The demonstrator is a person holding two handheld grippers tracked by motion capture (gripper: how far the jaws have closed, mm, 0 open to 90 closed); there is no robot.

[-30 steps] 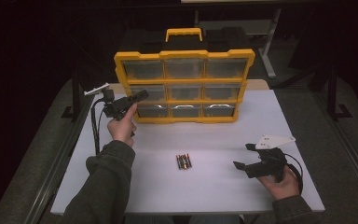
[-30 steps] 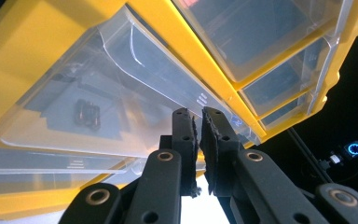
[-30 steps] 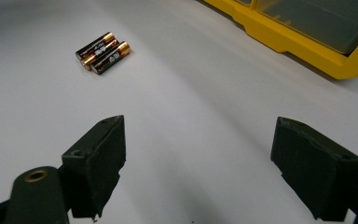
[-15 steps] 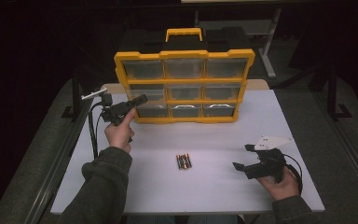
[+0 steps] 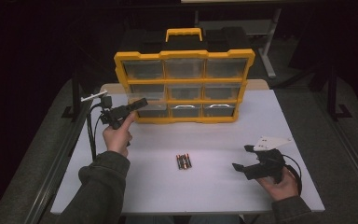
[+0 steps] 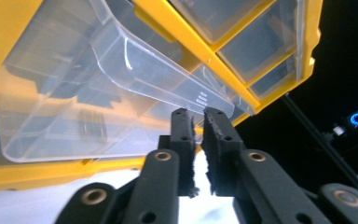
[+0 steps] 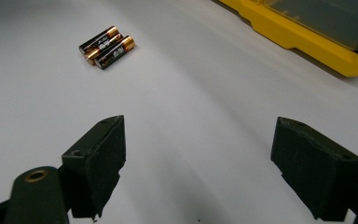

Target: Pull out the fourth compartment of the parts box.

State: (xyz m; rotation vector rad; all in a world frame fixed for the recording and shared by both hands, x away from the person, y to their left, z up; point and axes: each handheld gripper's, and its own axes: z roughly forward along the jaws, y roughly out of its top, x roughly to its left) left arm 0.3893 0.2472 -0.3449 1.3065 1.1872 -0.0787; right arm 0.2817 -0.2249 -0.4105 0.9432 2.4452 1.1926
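A yellow organizer [image 5: 184, 56] with clear drawers stands at the back of the white table [image 5: 214, 135]. My left gripper [image 5: 139, 103] reaches to its bottom left drawer [image 5: 153, 110]. In the left gripper view that clear drawer [image 6: 74, 107] juts out of the yellow frame, and the gripper [image 6: 198, 114] has its tips at the drawer's front lip. The jaws have just been opening; a narrow gap shows between the pads with nothing in it. A few batteries [image 5: 183, 161] [image 7: 106, 44] lie mid-table. My right gripper [image 5: 242, 157] [image 7: 200, 140] rests wide open to their right, holding nothing.
The organizer [image 7: 307, 37] has a yellow carry handle [image 5: 183, 32] on top. Dark floor and metal table legs surround the table. A cable [image 5: 92, 135] trails from the left gripper along the table's left edge.
The left gripper has dipped slightly in front of the bottom left drawer. The right hand and the batteries have stayed put.
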